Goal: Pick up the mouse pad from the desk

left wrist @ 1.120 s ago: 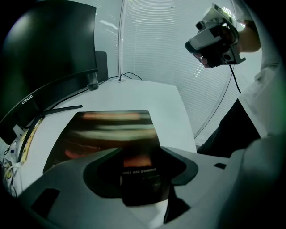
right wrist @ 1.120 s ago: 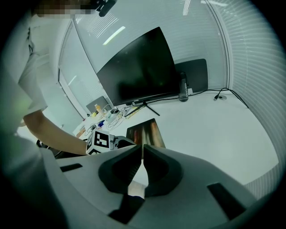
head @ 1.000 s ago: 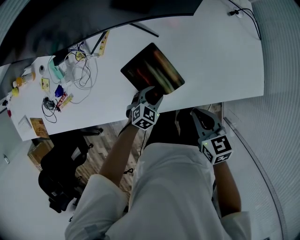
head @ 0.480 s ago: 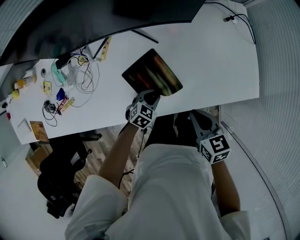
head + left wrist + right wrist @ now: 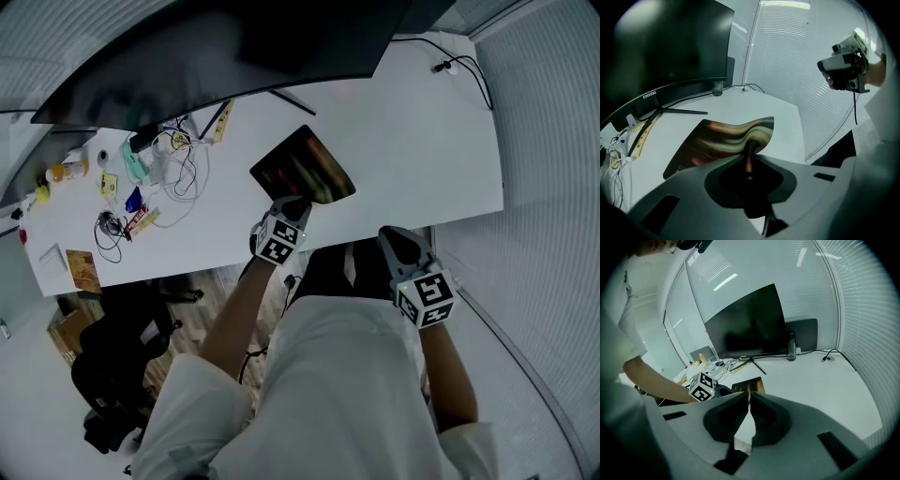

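Your left claw (image 5: 749, 158) has just been closing, and it's clamped on the near edge of the mouse pad (image 5: 719, 140). The edge is squeezed thin between the jaws, and right beside the grip the pad buckles up in a wave. The rest of it lies flat on the white counter (image 5: 412, 141), out in front of the monitor (image 5: 234, 47). So the grasp looks made and the lift barely begun.

What's next, by my read: raise it steadily. That pad is floppy and will likely droop from one pinched edge, so keep the squeeze firm and peel it up and toward you rather than dragging the far edge.

Your right claw (image 5: 749, 395) is clenched on nothing, jaws tip to tip. It hangs off the counter's near edge, well apart from the pad.
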`<action>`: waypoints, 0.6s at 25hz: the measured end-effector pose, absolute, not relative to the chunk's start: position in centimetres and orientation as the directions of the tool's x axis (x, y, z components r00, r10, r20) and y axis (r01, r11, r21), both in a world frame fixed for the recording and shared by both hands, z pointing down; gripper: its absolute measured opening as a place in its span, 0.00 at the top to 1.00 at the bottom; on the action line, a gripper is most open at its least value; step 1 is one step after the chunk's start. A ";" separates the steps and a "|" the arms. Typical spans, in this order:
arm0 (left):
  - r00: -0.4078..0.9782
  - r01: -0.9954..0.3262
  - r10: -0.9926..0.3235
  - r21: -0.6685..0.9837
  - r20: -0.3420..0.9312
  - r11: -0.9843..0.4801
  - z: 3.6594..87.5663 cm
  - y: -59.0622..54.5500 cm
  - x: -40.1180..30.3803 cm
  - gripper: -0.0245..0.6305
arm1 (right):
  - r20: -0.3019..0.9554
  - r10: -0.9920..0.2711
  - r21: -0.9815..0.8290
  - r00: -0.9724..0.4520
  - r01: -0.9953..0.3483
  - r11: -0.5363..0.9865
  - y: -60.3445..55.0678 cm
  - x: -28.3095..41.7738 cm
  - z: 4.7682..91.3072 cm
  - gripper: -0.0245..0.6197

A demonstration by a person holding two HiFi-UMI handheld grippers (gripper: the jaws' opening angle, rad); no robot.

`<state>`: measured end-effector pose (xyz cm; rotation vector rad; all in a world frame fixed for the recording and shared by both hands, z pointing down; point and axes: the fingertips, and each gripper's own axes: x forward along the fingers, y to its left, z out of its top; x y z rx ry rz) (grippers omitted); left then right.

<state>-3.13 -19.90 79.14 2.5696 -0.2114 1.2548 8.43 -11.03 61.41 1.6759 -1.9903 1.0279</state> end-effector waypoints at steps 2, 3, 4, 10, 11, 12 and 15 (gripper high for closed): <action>0.621 -0.275 -0.042 0.166 0.783 -0.947 78.3 -20.4 -3.2 0.88 | 0.659 -0.712 -0.298 -0.242 -0.953 0.047 -11.0 8.8 60.9 0.91; 0.625 -0.288 -0.060 0.158 0.778 -0.944 77.8 -20.8 -3.2 0.88 | 0.655 -0.716 -0.296 -0.241 -0.954 0.051 -11.1 9.0 60.6 0.91; 0.630 -0.302 -0.078 0.151 0.773 -0.941 77.2 -21.0 -3.2 0.88 | 0.649 -0.721 -0.295 -0.242 -0.954 0.055 -11.1 9.2 60.2 0.91; 0.637 -0.398 -0.178 0.122 0.750 -0.909 73.4 -21.8 -3.3 0.88 | 0.623 -0.736 -0.293 -0.266 -0.951 0.096 -10.8 10.7 58.3 0.91; 0.636 -0.416 -0.192 0.123 0.748 -0.901 72.7 -21.8 -3.3 0.88 | 0.618 -0.738 -0.294 -0.272 -0.950 0.103 -10.8 11.1 58.2 0.91; 0.635 -0.433 -0.206 0.122 0.744 -0.893 72.0 -21.8 -3.2 0.88 | 0.612 -0.740 -0.297 -0.278 -0.948 0.110 -10.8 11.4 58.0 0.91; 0.634 -0.484 -0.255 0.117 0.730 -0.867 69.9 -21.7 -3.0 0.88 | 0.595 -0.744 -0.305 -0.304 -0.942 0.140 -11.1 12.2 57.4 0.91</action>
